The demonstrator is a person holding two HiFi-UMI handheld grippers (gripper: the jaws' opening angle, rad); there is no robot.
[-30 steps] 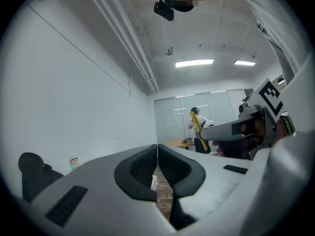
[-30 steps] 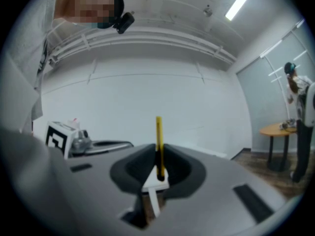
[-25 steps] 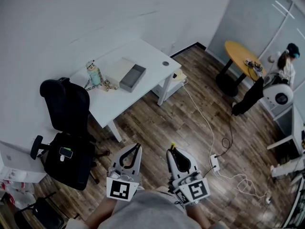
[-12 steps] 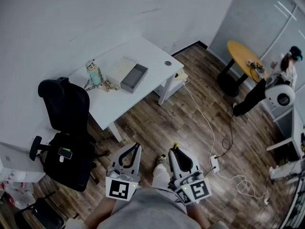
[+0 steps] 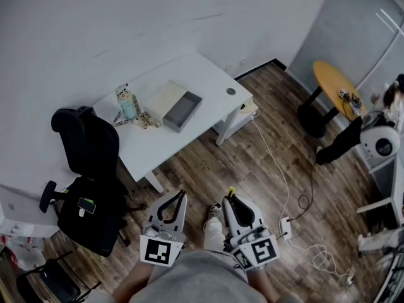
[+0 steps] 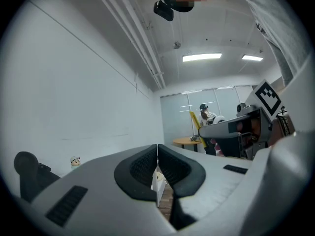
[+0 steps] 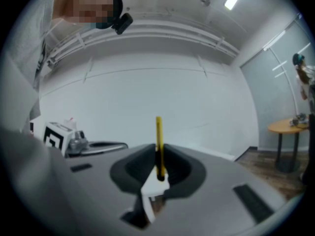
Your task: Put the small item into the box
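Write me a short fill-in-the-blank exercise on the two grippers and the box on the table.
1. The right gripper is shut on a thin ___ stick.
2. The left gripper has its jaws ___, with nothing between them.
3. The box on the white table is ___ in colour.
Missing words: yellow; shut; grey.

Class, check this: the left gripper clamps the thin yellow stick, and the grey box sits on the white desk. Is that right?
No: the right gripper clamps the thin yellow stick, as the right gripper view shows. The left gripper is shut, empty. The grey box sits on the white desk.
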